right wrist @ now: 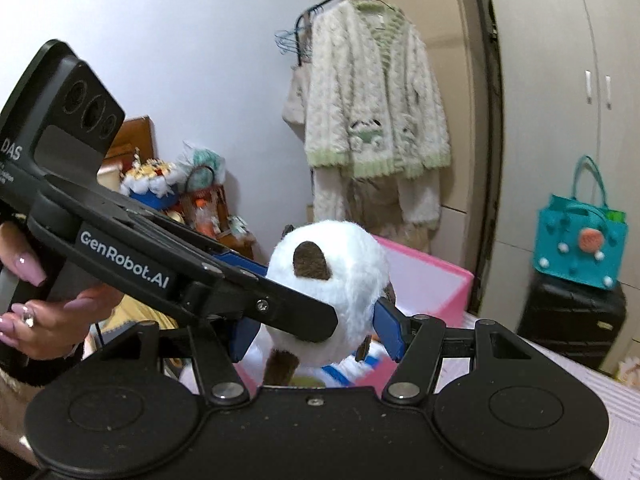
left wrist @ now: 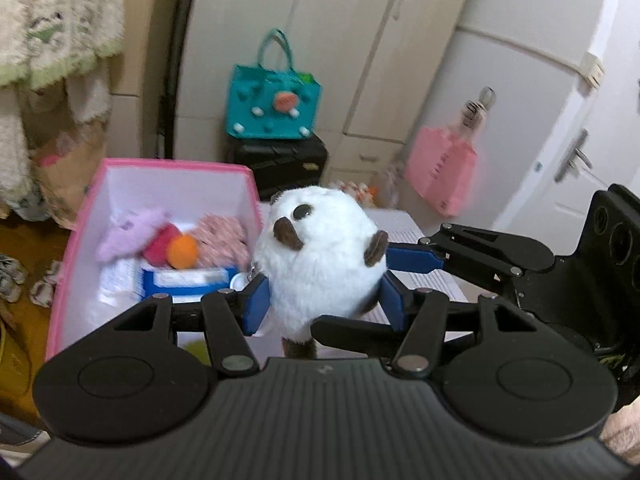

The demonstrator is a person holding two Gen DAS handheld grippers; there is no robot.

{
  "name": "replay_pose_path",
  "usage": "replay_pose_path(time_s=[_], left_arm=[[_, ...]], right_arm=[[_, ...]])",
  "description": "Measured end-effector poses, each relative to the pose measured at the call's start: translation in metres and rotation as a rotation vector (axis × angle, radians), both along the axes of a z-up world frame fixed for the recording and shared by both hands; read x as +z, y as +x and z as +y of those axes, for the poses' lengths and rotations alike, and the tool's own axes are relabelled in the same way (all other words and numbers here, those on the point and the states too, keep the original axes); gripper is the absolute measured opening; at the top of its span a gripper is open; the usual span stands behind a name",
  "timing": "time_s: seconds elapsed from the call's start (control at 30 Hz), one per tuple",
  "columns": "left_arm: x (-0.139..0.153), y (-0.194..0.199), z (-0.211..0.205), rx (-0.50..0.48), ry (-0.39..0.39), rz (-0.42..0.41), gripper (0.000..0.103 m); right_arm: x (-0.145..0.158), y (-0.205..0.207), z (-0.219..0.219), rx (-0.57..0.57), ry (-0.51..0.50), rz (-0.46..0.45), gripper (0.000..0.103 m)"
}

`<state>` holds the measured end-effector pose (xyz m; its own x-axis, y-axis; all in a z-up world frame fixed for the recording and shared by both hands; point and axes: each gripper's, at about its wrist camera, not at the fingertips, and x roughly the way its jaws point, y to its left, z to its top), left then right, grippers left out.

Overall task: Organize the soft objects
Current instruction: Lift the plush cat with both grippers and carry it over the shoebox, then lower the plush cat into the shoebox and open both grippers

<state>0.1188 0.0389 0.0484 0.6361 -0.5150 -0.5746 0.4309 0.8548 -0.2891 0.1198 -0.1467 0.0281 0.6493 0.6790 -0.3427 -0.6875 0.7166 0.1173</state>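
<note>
A teal tote bag (left wrist: 274, 98) sits atop a black suitcase (left wrist: 280, 164); at three o'clock, a pink bag (left wrist: 442, 172) hangs.

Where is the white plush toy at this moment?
The white plush toy is held in the air between the left gripper and right gripper, just right of the open pink box.

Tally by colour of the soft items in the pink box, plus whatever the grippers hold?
White: 1, panda plush, gripped by left gripper and right gripper
Lilac: 1, plush
Red: 1, soft piece
Orange: 1, ball
Pink patterned: 1, pouch
Total: 5; four sit in the pink box.
</note>
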Motion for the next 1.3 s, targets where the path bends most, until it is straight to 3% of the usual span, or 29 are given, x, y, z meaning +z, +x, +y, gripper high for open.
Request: replay_pose_path(time_s=[0.17, 0.33, 0.6, 0.73, 0.97, 1.3], left_arm=[[0.007, 0.015, 0.021, 0.076, -0.009, -0.032, 0.056], [-0.001, 0.04, 0.04, 0.144, -0.015, -0.036, 0.056], [-0.051, 0.088, 0.067, 0.205, -0.056, 0.117, 0.057], [-0.072, 0.103, 0.076, 0.224, -0.04, 0.173, 0.057], [-0.095, 0.122, 0.082, 0.228, -0.02, 0.237, 0.055], [-0.087, 0.088, 0.071, 0.255, 0.075, 0.086, 0.059]], right_arm=[[0.0, 0.028, 0.02, 0.038, 0.016, -0.038, 0.067], [-0.011, 0.061, 0.036, 0.079, 0.036, -0.004, 0.067], [-0.049, 0.103, 0.067, 0.127, -0.048, 0.14, 0.066], [-0.06, 0.116, 0.082, 0.145, -0.104, 0.187, 0.066], [-0.065, 0.119, 0.094, 0.105, -0.214, 0.182, 0.065], [-0.05, 0.089, 0.066, 0.04, -0.209, 0.171, 0.065]])
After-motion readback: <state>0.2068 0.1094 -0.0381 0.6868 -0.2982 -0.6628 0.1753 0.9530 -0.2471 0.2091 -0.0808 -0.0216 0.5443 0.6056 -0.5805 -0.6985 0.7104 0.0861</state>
